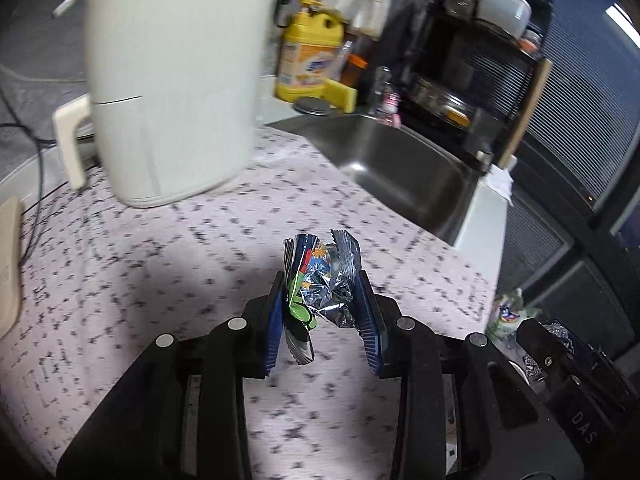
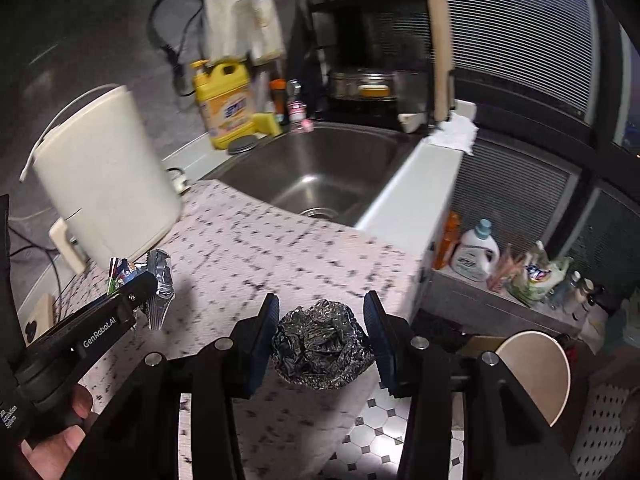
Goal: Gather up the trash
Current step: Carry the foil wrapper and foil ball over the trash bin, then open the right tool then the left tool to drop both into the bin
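My left gripper is shut on a crumpled foil snack wrapper with blue, green and orange print, held above the patterned counter. The same wrapper shows at the left of the right wrist view, clamped in the left gripper. My right gripper is shut on a crumpled ball of silver foil, held over the counter's near edge. That foil ball peeks out at the right edge of the left wrist view.
A cream-coloured appliance with a handle stands on the counter at the back left. A steel sink lies behind, with a yellow detergent jug and a sponge beside it. A round beige bin lid and tiled floor lie below right.
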A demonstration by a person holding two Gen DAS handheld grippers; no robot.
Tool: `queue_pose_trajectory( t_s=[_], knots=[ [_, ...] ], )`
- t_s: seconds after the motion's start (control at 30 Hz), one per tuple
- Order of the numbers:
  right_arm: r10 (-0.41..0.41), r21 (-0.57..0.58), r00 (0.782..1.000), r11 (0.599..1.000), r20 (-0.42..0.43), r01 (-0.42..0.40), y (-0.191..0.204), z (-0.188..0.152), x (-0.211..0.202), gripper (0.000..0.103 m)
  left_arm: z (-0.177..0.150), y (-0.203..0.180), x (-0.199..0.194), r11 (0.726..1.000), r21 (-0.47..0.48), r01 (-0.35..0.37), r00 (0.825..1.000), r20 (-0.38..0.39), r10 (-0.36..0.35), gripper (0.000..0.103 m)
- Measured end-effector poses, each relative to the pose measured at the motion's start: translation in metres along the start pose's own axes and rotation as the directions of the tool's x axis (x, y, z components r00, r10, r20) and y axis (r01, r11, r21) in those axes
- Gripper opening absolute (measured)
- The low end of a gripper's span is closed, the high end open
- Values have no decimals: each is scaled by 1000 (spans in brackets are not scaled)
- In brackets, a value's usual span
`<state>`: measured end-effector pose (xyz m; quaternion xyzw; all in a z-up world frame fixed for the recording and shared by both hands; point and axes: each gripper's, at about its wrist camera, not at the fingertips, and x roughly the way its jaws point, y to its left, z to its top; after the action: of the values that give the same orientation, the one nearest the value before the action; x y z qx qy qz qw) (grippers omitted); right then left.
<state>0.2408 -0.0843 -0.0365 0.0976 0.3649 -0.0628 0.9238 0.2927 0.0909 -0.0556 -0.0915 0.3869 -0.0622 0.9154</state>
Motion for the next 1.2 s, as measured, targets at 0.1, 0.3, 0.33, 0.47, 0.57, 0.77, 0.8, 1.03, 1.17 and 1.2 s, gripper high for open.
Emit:
queue_pose_trajectory(
  t_s=[0.1,0.3,0.33,0.47,0.57,0.77,0.8,1.03,1.17,1.2],
  knots=[
    [-30,37,1000,999,8,29,-29,3,-4,43,-2,-32,7,999,37,34,999,-10,-34,34],
    [-96,121,995,988,11,94,-102,4,-12,43,-11,-106,20,990,106,96,995,-37,-93,34],
    [-109,137,994,985,11,107,-116,3,-14,43,-13,-119,21,988,115,107,994,-44,-102,34],
    [-156,208,988,966,4,151,-165,-3,-21,44,-26,-172,30,971,179,156,986,-81,-144,34],
    [-192,259,981,947,-10,188,-199,-9,-23,44,-37,-203,38,959,213,188,980,-108,-168,34],
    [-266,339,963,903,-47,266,-258,-27,-27,44,-59,-252,56,933,263,246,964,-169,-206,34],
    [-276,350,960,895,-53,276,-267,-30,-27,44,-63,-258,59,929,269,254,961,-179,-211,34],
    [-320,415,942,848,-96,330,-313,-48,-26,56,-83,-299,77,897,310,315,938,-245,-245,34],
    [-337,438,935,828,-111,350,-326,-60,-31,62,-94,-318,84,877,326,354,921,-284,-266,34],
    [-341,444,932,822,-119,357,-331,-63,-32,62,-98,-323,87,871,328,364,916,-297,-271,34]
  ],
)
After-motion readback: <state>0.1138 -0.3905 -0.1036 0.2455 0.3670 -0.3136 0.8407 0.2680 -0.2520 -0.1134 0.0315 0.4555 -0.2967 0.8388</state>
